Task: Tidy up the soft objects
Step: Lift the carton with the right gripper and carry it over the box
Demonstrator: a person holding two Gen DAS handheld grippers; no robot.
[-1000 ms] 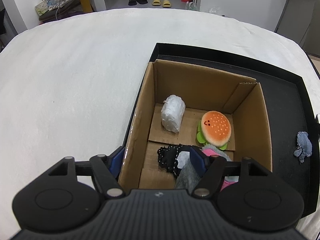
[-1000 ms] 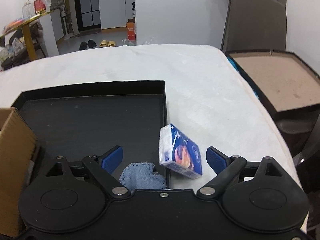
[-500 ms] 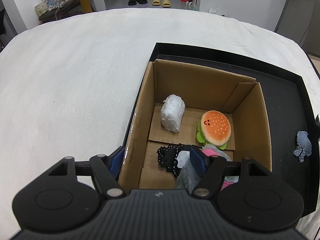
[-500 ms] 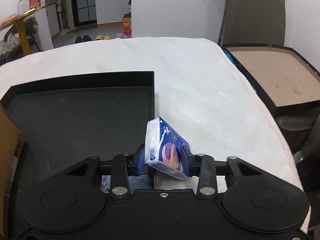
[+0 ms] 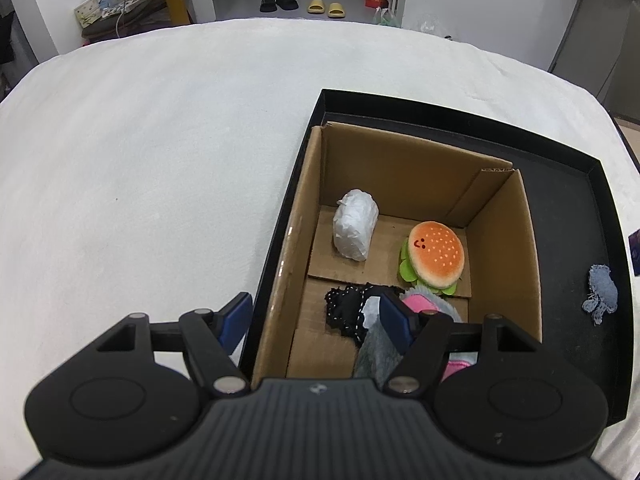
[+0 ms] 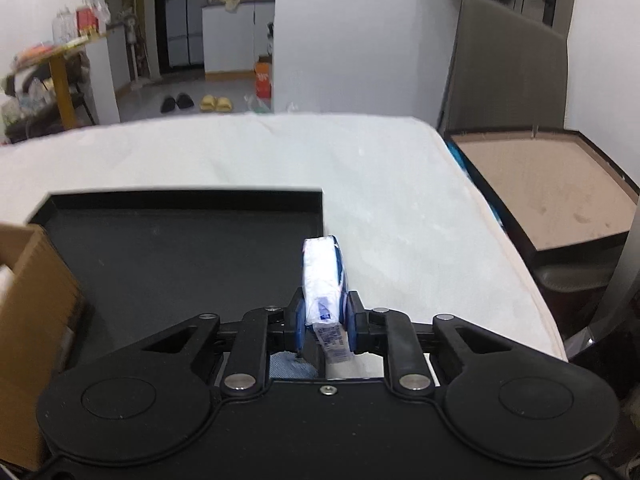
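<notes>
one tissue pack (image 6: 323, 276), one denim scrap (image 5: 601, 291), one burger plush (image 5: 436, 255).

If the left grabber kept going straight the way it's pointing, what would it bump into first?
Probably the near left wall of the cardboard box, which sits right between the open left gripper fingers. Depth is hard to judge; it might slip inside onto the black lacy cloth.

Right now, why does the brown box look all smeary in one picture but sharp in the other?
In the right wrist view the cardboard box at the left edge is motion-blurred, while the tissue pack looks sharp; in the left wrist view the same box is crisp, though the fisheye lens bends the white surface's edges.
</notes>
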